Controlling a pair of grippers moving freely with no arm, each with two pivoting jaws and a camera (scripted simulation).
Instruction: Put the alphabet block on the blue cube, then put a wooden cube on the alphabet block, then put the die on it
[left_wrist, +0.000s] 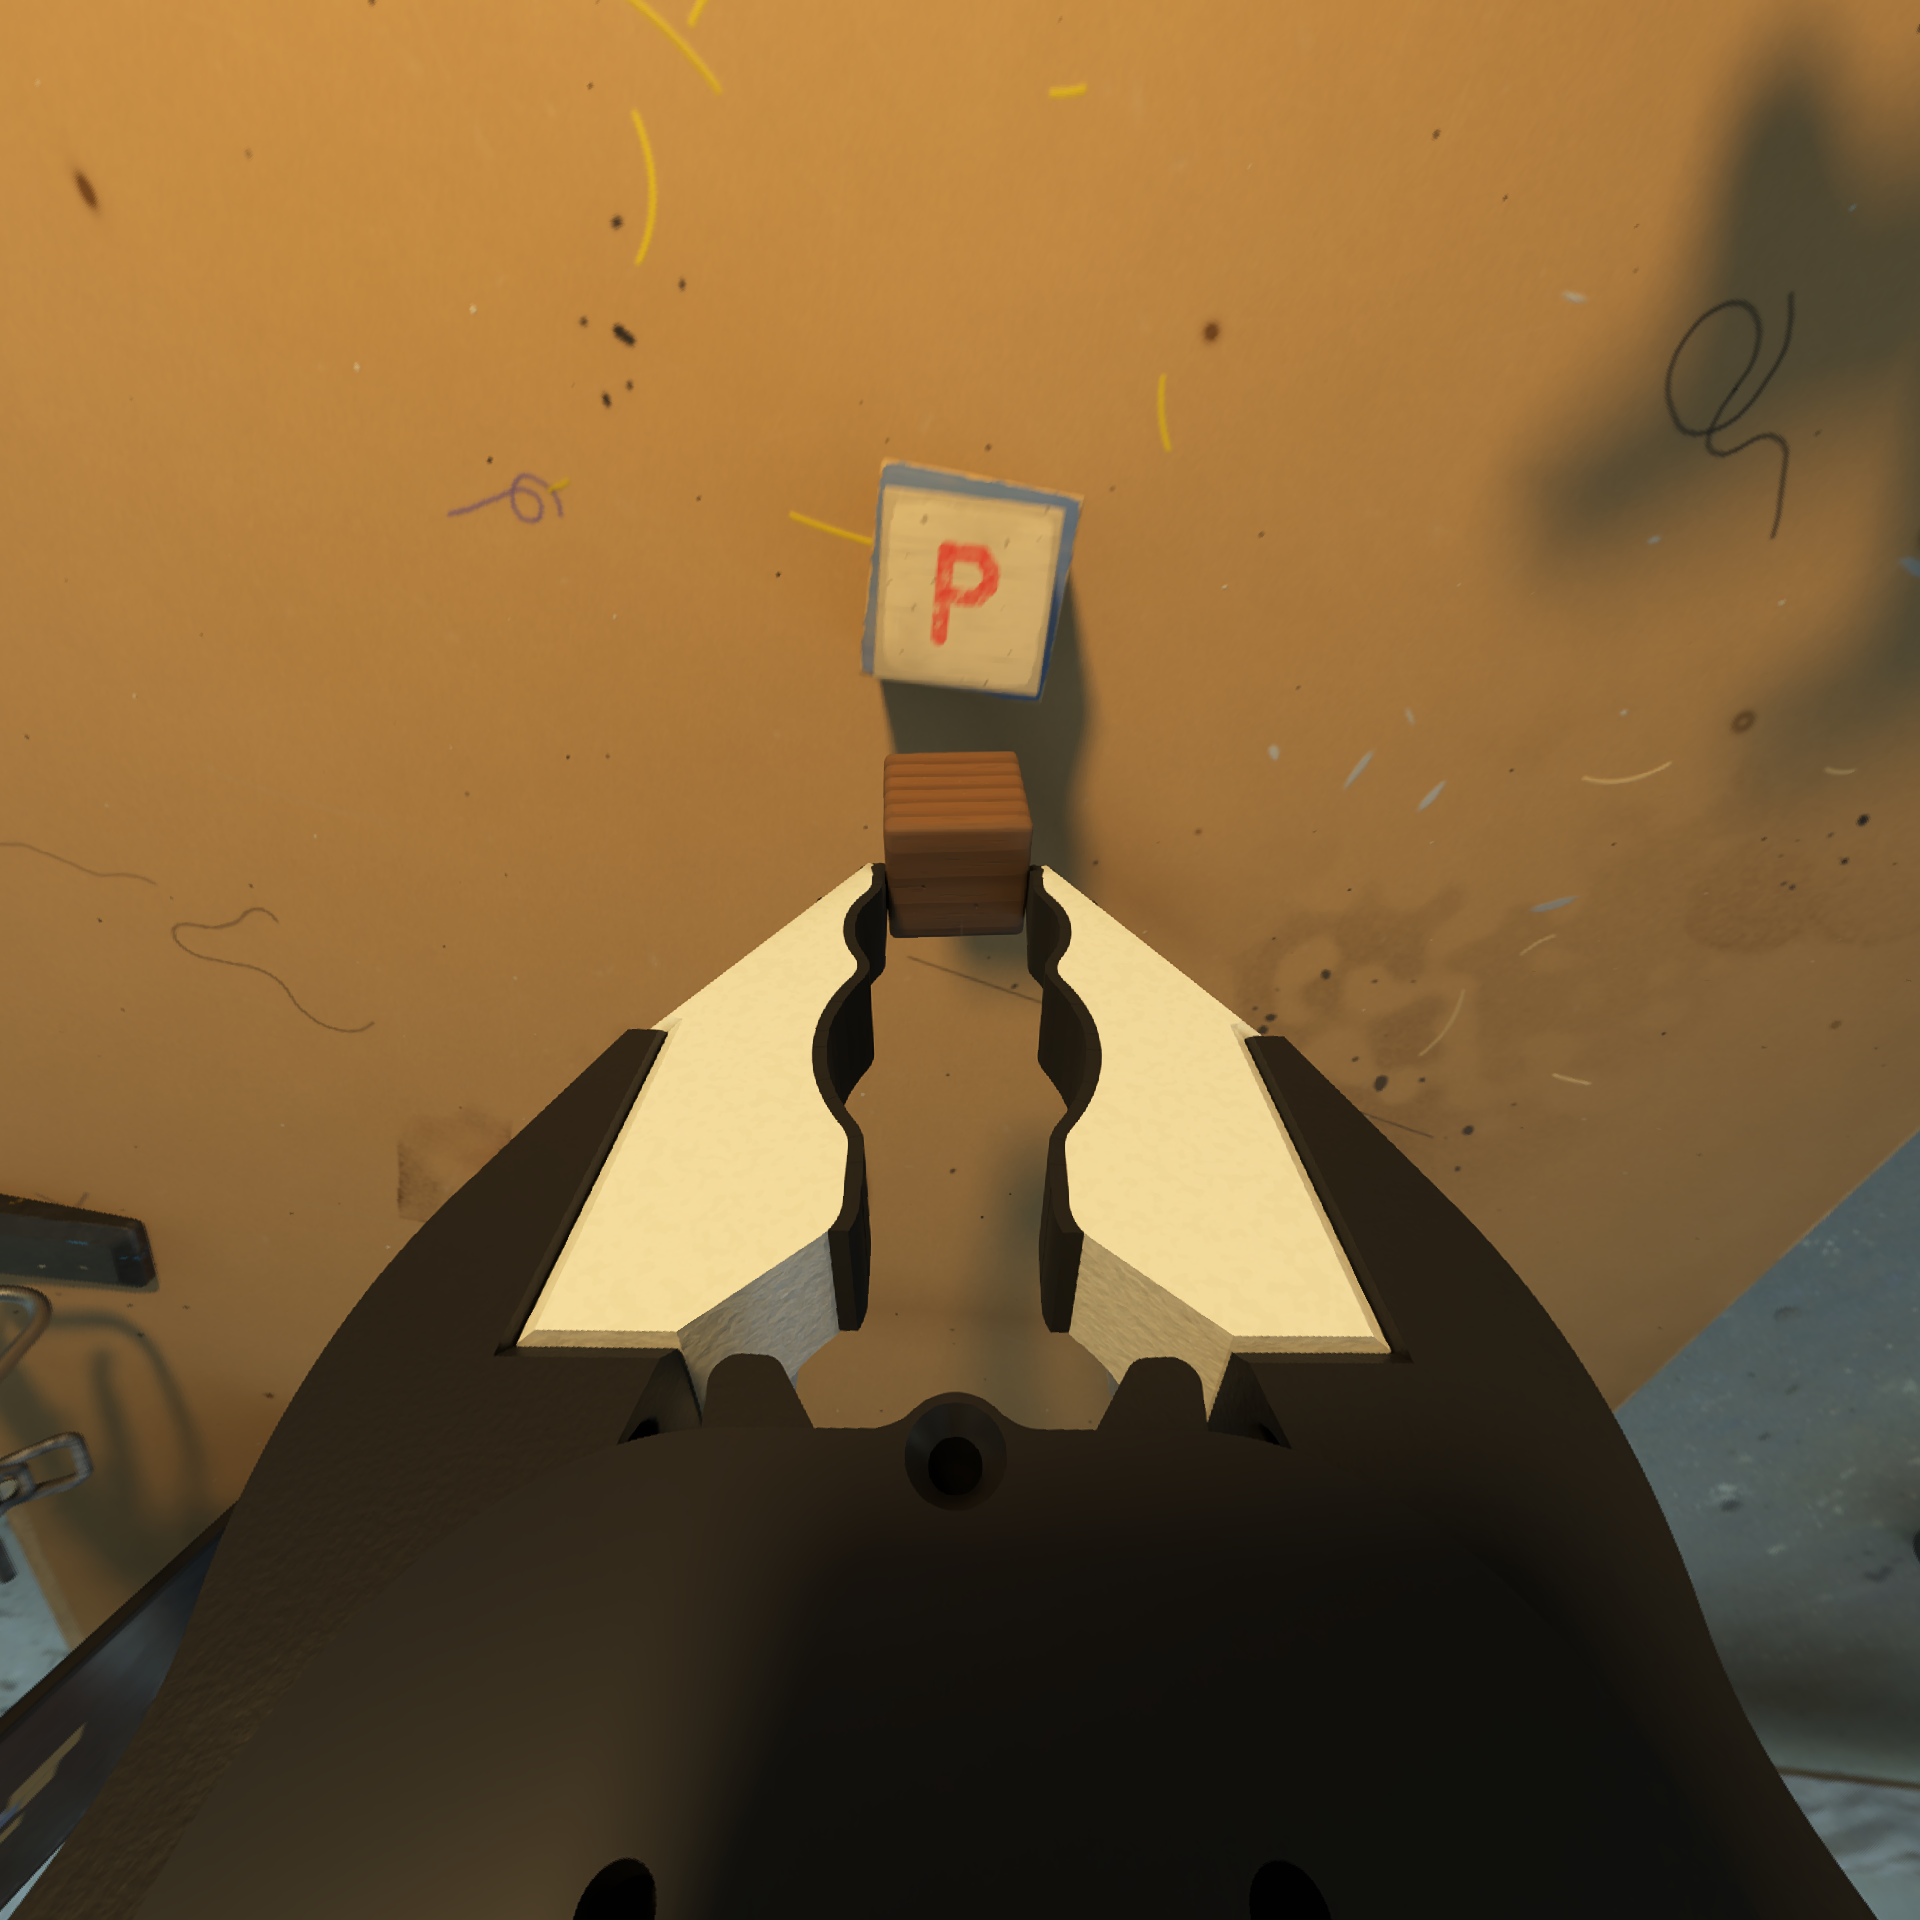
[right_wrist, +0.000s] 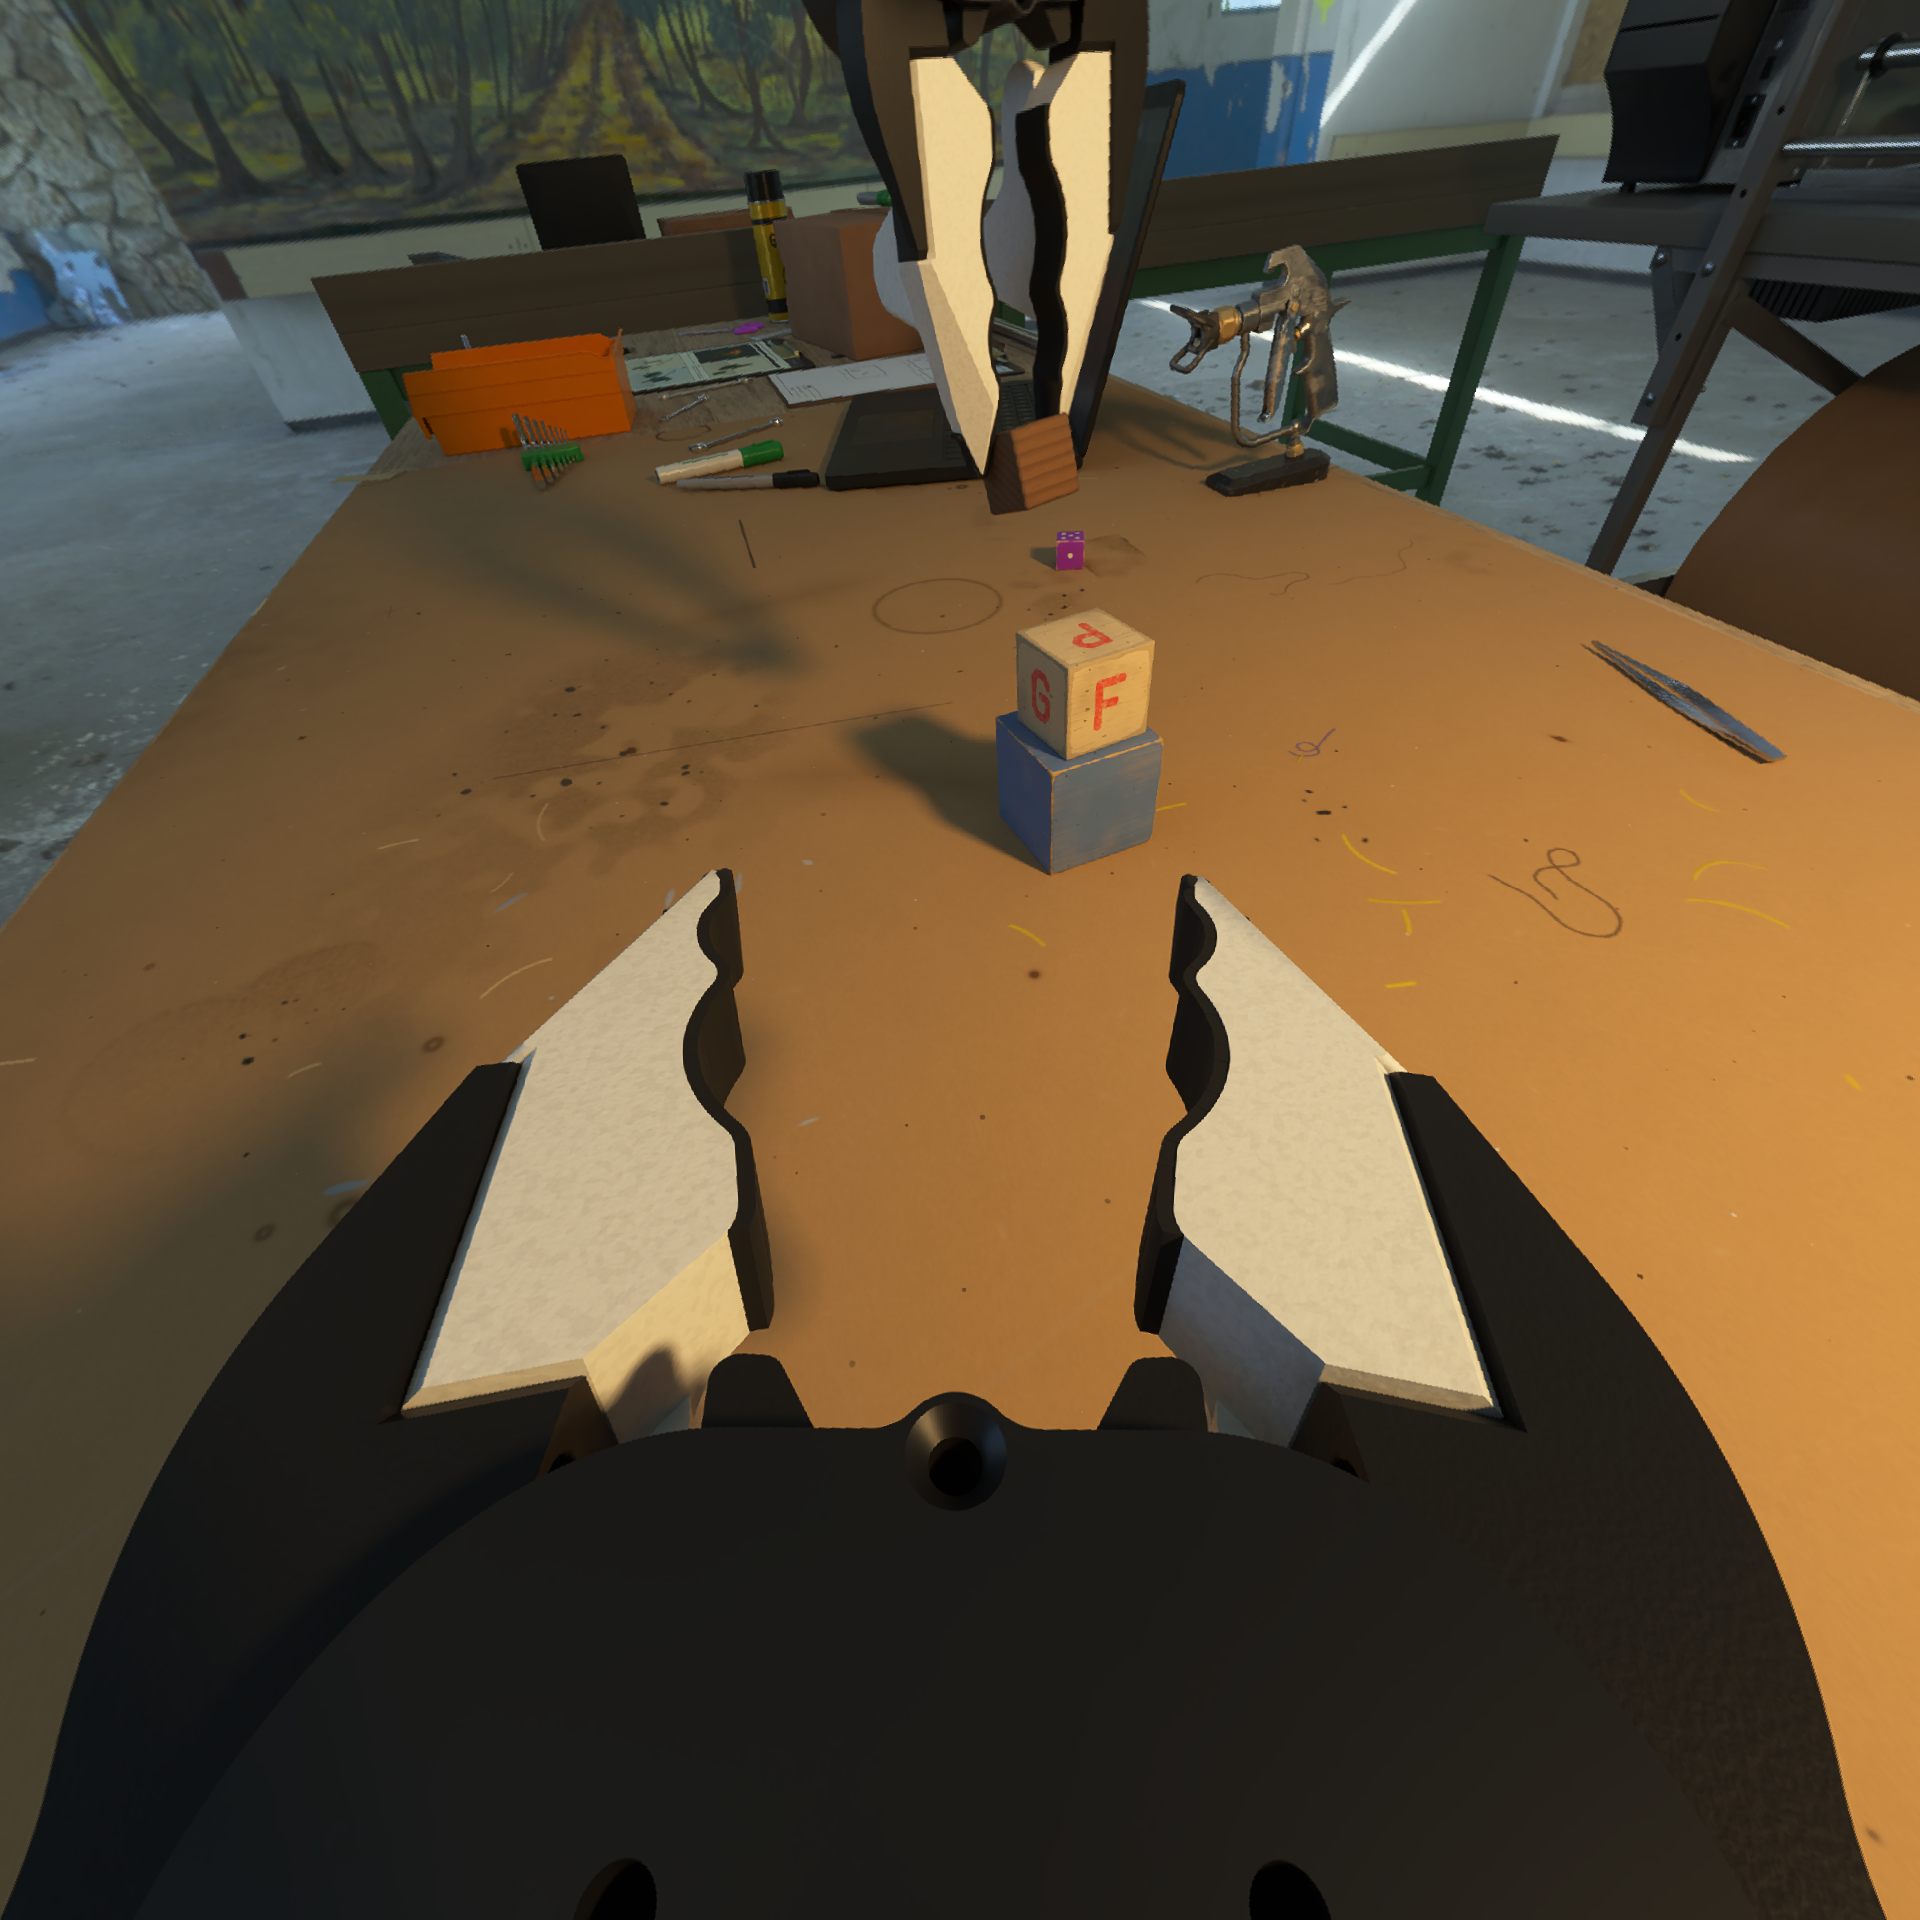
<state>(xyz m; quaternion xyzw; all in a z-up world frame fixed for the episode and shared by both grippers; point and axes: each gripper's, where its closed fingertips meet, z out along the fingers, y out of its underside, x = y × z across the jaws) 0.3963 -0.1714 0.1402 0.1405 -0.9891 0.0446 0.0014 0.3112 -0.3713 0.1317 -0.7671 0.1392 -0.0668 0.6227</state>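
The alphabet block (right_wrist: 1086, 681) sits on the blue cube (right_wrist: 1081, 795) on the table; from above it shows in the left wrist view (left_wrist: 966, 587), hiding most of the blue cube. My left gripper (left_wrist: 956, 894) is shut on a wooden cube (left_wrist: 956, 842) and holds it in the air, short of the stack. In the right wrist view that gripper (right_wrist: 1023, 436) hangs fingers down with the wooden cube (right_wrist: 1034, 462) behind and above the stack. A small purple die (right_wrist: 1069, 551) lies on the table beyond the stack. My right gripper (right_wrist: 956, 883) is open and empty, low over the table in front of the stack.
At the table's far end are an orange box (right_wrist: 520, 390), drill bits (right_wrist: 545, 452), markers (right_wrist: 732, 468), a laptop (right_wrist: 904, 442), a spray can (right_wrist: 767, 244) and a spray gun on a stand (right_wrist: 1273, 353). A metal blade (right_wrist: 1683, 701) lies at the right edge.
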